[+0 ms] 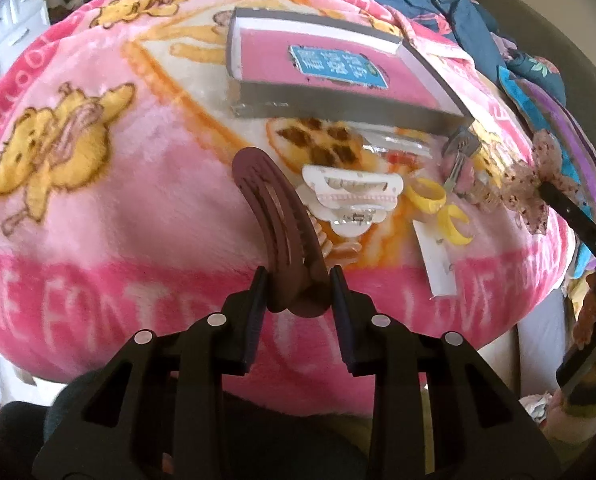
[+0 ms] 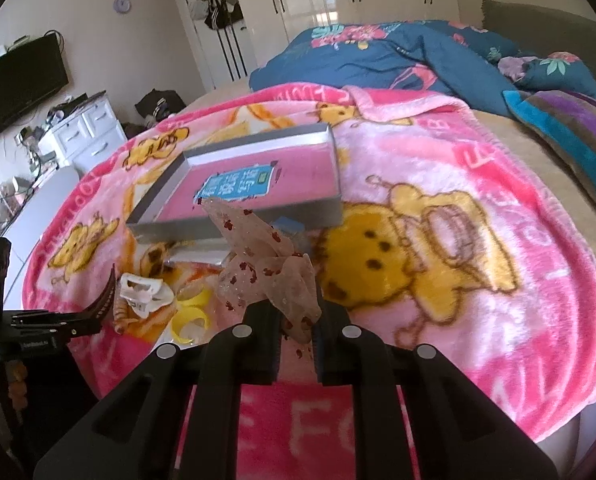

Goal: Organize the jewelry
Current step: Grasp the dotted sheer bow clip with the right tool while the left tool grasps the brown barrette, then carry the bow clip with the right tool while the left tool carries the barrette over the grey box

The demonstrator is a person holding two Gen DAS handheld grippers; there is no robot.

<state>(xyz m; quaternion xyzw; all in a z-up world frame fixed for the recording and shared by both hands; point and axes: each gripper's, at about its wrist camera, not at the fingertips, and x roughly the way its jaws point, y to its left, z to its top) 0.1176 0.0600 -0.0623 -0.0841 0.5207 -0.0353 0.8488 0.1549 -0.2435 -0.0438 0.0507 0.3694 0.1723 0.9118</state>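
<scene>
My left gripper (image 1: 298, 280) is shut on a brown curved hair clip (image 1: 276, 216), held above the pink blanket; the clip also shows in the right wrist view (image 2: 104, 300). My right gripper (image 2: 296, 312) is shut on a sheer pink bow with dark red dots (image 2: 258, 256); the bow also shows in the left wrist view (image 1: 531, 184). A shallow grey box with a pink bottom (image 1: 337, 68) (image 2: 258, 176) lies open beyond both. A white claw clip (image 1: 349, 196) (image 2: 144, 292), yellow rings (image 1: 429, 196) (image 2: 192, 316) and a beige comb clip (image 1: 333, 244) lie in front of the box.
A pink cartoon blanket (image 2: 477, 208) covers the bed. A clear plastic packet (image 1: 393, 144) and a white card (image 1: 437, 260) lie near the clips. A dark blue floral quilt (image 2: 397, 56) and striped pillow (image 2: 569, 136) lie at the back right. White drawers (image 2: 86, 132) stand left.
</scene>
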